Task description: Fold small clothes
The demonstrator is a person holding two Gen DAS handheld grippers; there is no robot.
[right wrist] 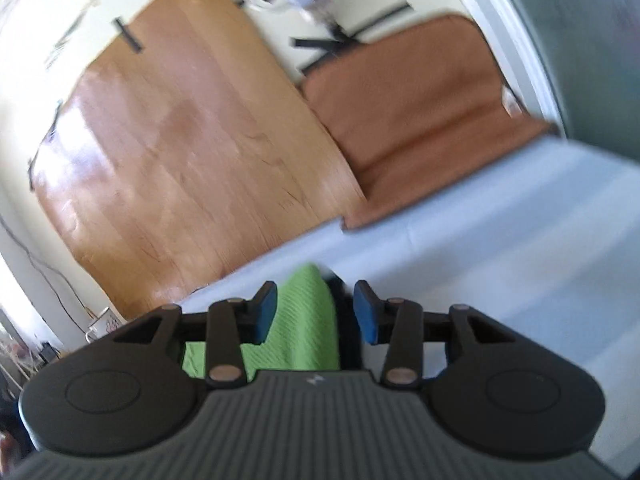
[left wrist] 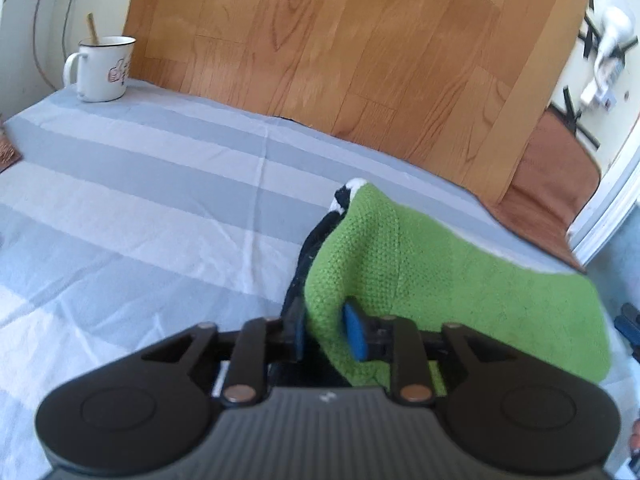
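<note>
A small green knitted garment (left wrist: 440, 280) with black and white trim is lifted above the grey striped cloth (left wrist: 140, 200). My left gripper (left wrist: 326, 330) is shut on its near edge, blue pads pinching the knit. In the right wrist view the same green garment (right wrist: 308, 320) sits between the blue pads of my right gripper (right wrist: 316, 312). The jaws there stand apart with a gap on the right side, and the view is blurred and tilted. The garment hangs stretched between the two grippers.
A white enamel mug (left wrist: 102, 68) with a stick in it stands at the far left of the cloth. A wood-pattern board (left wrist: 340, 48) leans on the wall behind. A brown cushion (right wrist: 420, 120) lies at the far right, beside a white door frame (left wrist: 608, 208).
</note>
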